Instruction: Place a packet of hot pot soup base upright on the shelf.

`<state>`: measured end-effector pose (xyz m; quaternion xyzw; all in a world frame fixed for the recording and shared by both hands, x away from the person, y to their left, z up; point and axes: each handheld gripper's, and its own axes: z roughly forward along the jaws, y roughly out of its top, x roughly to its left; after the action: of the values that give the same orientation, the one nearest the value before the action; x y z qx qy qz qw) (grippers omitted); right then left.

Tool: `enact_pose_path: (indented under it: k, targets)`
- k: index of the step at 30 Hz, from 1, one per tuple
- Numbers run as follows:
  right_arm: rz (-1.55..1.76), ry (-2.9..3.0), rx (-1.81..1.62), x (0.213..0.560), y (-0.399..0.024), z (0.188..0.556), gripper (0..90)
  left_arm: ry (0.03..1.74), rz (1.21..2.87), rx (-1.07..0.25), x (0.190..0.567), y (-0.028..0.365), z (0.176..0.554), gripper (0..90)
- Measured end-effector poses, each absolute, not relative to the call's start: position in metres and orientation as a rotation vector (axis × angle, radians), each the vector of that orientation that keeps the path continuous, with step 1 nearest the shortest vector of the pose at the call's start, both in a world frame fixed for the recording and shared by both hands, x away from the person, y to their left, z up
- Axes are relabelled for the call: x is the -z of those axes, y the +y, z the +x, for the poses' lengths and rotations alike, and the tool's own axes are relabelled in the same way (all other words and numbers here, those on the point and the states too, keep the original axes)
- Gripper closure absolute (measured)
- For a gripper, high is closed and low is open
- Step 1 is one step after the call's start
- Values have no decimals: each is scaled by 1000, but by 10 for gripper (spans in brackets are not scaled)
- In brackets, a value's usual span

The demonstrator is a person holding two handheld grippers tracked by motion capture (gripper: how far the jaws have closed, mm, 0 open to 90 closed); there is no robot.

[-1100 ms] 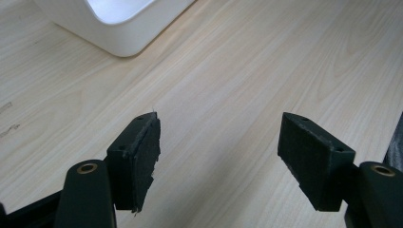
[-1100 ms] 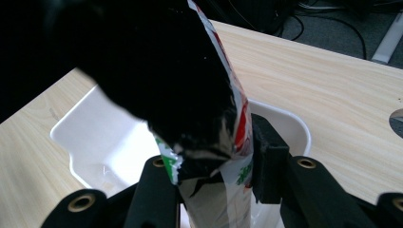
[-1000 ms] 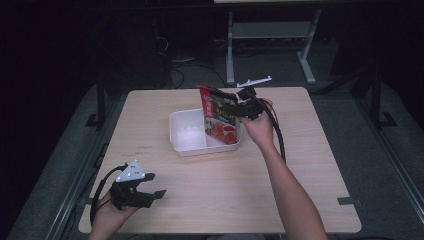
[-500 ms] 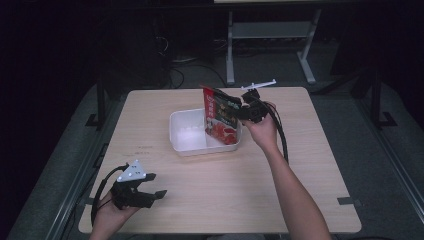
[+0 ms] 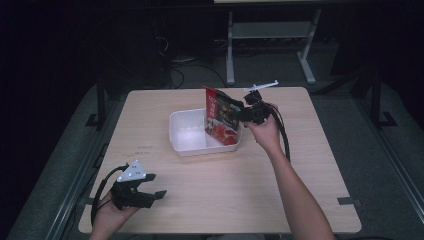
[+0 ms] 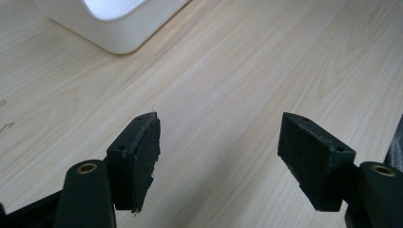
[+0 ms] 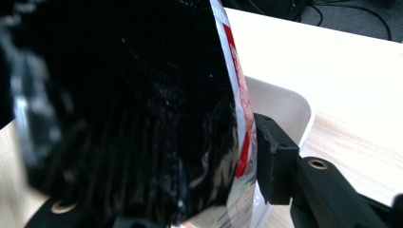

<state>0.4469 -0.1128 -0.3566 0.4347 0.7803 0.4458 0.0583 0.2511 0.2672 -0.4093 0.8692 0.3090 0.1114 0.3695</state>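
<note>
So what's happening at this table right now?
A person is lowering a red snack bag into a white plastic tub near the middle of the wooden table. The right claw has the bag between its jaws, which have just been opening, so it looks like a release. The bag stands upright at the tub's right end. The left claw waits open over the table's near left corner, holding nothing.
</note>
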Motion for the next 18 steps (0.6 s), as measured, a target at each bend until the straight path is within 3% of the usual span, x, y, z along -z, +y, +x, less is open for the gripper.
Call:
enact_pose_path:
  k: [18]
  targets:
    - [1321, 2390, -1388, 355, -133, 434, 523, 785, 2234, -285, 409, 266, 251, 300]
